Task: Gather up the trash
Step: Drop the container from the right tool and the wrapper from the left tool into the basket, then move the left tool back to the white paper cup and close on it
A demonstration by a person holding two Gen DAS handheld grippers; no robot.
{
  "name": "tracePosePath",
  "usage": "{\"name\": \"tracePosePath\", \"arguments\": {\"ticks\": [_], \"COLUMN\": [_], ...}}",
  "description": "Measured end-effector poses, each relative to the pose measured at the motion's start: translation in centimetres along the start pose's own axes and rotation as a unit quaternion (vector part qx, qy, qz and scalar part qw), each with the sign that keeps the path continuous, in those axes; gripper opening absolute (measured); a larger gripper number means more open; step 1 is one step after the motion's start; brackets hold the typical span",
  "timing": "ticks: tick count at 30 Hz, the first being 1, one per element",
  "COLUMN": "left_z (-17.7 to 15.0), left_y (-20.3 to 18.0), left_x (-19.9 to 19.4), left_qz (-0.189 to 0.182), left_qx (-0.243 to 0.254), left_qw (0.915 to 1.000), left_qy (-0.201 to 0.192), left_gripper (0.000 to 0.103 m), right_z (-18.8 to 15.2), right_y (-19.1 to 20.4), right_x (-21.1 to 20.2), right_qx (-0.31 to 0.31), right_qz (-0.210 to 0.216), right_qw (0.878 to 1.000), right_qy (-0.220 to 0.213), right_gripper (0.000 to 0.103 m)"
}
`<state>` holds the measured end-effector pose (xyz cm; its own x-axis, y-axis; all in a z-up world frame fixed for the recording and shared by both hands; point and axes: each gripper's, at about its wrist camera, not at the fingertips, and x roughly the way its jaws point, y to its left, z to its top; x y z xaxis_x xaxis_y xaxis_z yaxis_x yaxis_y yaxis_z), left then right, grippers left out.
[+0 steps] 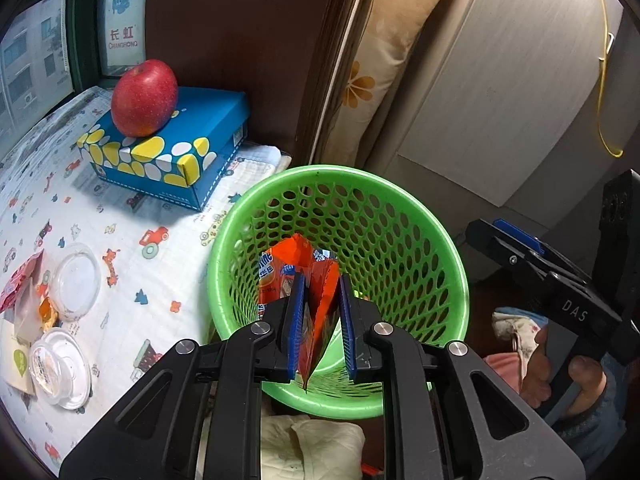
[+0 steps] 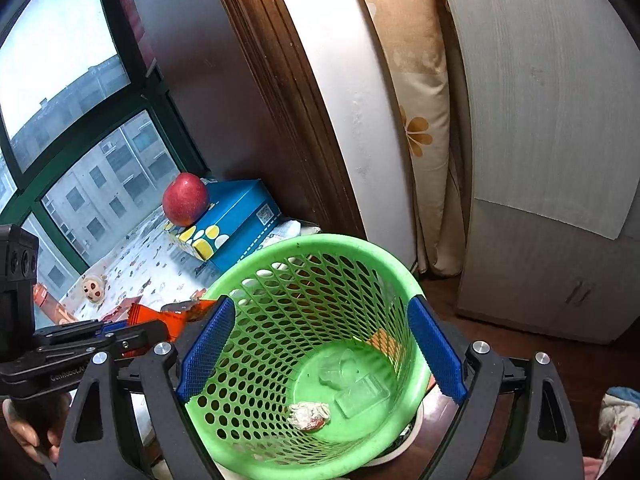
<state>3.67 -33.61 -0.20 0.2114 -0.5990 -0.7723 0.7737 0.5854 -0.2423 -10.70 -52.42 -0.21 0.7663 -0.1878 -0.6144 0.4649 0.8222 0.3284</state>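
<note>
My left gripper (image 1: 320, 280) is shut on a folded orange snack wrapper (image 1: 296, 256), held above the mouth of the green mesh basket (image 1: 360, 184). In the right wrist view the same wrapper (image 2: 160, 314) sticks out of the left gripper (image 2: 132, 330) just left of the basket's rim (image 2: 320, 240). My right gripper (image 2: 320, 344) stands wide, its blue pads (image 2: 208, 344) on either side of the basket wall, and I see no squeeze on it. At the basket's bottom lie a crumpled tissue (image 2: 310, 414) and a clear plastic tray (image 2: 356, 392).
A red apple (image 1: 144, 98) sits on a blue spotted box (image 1: 192, 136) on the patterned cloth (image 1: 132, 220). Clear plastic lids (image 1: 76, 280) and small wrappers (image 1: 20, 284) lie at the cloth's left. A wooden door frame, a curtain and a grey cabinet (image 2: 540, 160) stand behind the basket.
</note>
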Motion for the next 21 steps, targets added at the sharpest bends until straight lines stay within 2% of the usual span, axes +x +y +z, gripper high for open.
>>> {"name": "tracePosePath", "arguments": {"ticks": [3,4,5,11,14,21], "left_z": [-0.2,-0.3,-0.4,-0.9,-1.1,-2.4], "left_y": [-0.4,-0.5,-0.6,-0.3,0.8,5.3], "left_x": [0.6,0.7,0.8,0.1,-0.9,-3.5], "left_qz": [-0.013,-0.015,-0.016,-0.01,0.009,0.057], "left_qx": [0.0,-0.002,-0.002,-0.001,-0.01,-0.047], "left_qw": [0.9999,0.9998,0.9998,0.9999,0.9999,0.9969], "left_qy": [0.008,0.009,0.006,0.0,-0.01,-0.026], "left_gripper": [0.03,0.043,0.047,0.054,0.059,0.06], "right_z": [-0.1,-0.2,-0.3,-0.5,-0.6,-1.1], "right_y": [-0.6,-0.7,-0.8,-0.6,0.2,3.3], "right_x": [-0.2,-0.2,-0.2,-0.4,-0.4,0.4], "right_qx": [0.007,0.01,0.011,0.011,0.006,-0.019], "right_qz": [-0.002,-0.001,-0.001,0.003,0.01,0.032], "right_qw": [1.0,1.0,1.0,1.0,1.0,0.999], "right_qy": [-0.001,-0.001,0.0,0.002,0.002,0.016], "right_gripper": [0.085,0.085,0.085,0.085,0.085,0.085]}}
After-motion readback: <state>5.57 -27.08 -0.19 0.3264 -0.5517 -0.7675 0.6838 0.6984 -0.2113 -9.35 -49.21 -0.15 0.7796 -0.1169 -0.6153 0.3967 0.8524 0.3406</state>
